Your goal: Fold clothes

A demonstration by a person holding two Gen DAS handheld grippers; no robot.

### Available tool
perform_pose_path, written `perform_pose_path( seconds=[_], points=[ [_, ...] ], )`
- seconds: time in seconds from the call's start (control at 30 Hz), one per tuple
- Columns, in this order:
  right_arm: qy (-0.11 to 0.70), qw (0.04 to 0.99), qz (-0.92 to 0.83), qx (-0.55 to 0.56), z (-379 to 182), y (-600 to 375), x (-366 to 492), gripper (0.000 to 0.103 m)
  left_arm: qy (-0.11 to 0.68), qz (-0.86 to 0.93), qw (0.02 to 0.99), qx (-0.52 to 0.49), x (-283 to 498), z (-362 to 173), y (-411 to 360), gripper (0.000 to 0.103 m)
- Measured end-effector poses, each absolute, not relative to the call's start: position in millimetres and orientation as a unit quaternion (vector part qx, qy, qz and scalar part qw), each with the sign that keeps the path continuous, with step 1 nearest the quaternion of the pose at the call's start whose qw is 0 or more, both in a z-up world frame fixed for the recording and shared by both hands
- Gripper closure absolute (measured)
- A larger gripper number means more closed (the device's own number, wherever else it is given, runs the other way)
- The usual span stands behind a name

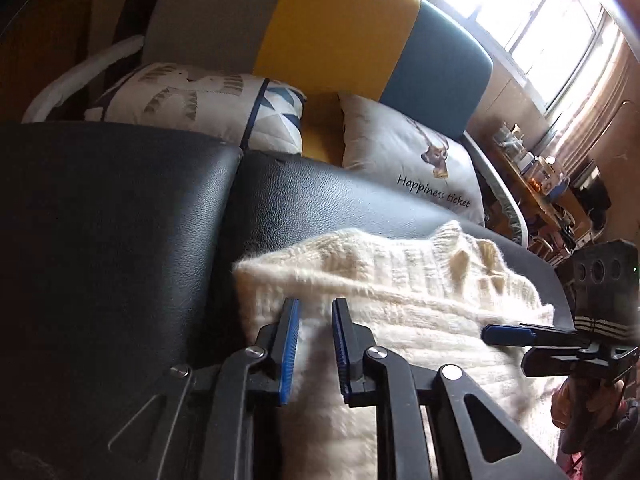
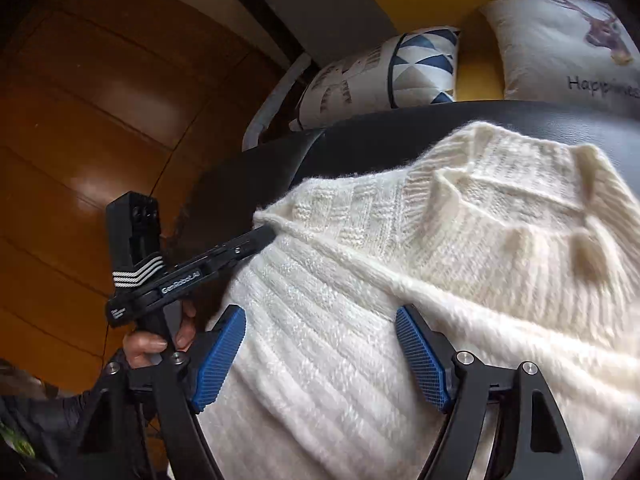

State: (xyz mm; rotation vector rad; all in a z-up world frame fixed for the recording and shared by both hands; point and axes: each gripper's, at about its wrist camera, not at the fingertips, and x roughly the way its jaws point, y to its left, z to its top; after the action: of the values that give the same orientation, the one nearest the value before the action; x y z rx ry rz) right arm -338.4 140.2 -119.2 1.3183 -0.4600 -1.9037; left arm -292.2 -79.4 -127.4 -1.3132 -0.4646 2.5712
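Observation:
A cream knitted sweater (image 1: pixel 400 292) lies partly folded on a black leather surface (image 1: pixel 120 220); it also fills the right wrist view (image 2: pixel 440 248). My left gripper (image 1: pixel 316 312) has its blue pads narrowly apart around a fold at the sweater's left edge; in the right wrist view it (image 2: pixel 262 236) touches that edge. My right gripper (image 2: pixel 320 340) is wide open over the sweater's near part, pads resting on the knit. In the left wrist view it (image 1: pixel 504 334) sits at the sweater's right side.
Behind the black surface stand a patterned pillow (image 1: pixel 200 100), a deer pillow (image 1: pixel 420 160) and a grey, yellow and teal backrest (image 1: pixel 340 32). A cluttered wooden table (image 1: pixel 540 184) is at the right. Wooden floor (image 2: pixel 80 120) lies to the left.

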Motion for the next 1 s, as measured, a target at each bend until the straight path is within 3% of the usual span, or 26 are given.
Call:
perform_pose_path(
  seconds=[0.2,0.53,0.63,0.8,1.0],
  points=[
    [-0.176,0.348,-0.771,0.503,-96.0,210.0,-286.4,0.017,-0.131,0.882,0.132,-0.432,-248.3,-115.2,-61.9,0.085],
    [-0.201,0.184,-0.814,0.513,-136.7,306.2,-230.2,0.017,-0.102,0.878,0.099,-0.457,-218.2,-147.9,-47.5,0.085],
    [-0.223,0.182,-0.828,0.481,-138.9,313.9,-225.2,0.017,-0.083,0.881,0.085,-0.457,-216.6,-145.2,-40.4,0.085],
    [-0.25,0.159,-0.833,0.468,-126.7,317.0,-202.9,0.015,-0.131,0.873,0.093,-0.461,-190.8,-127.0,-58.7,0.08],
    [-0.275,0.17,-0.819,0.474,-111.5,329.3,-118.4,0.008,-0.154,0.865,0.13,-0.46,-122.2,-114.7,-90.7,0.079]
  ],
)
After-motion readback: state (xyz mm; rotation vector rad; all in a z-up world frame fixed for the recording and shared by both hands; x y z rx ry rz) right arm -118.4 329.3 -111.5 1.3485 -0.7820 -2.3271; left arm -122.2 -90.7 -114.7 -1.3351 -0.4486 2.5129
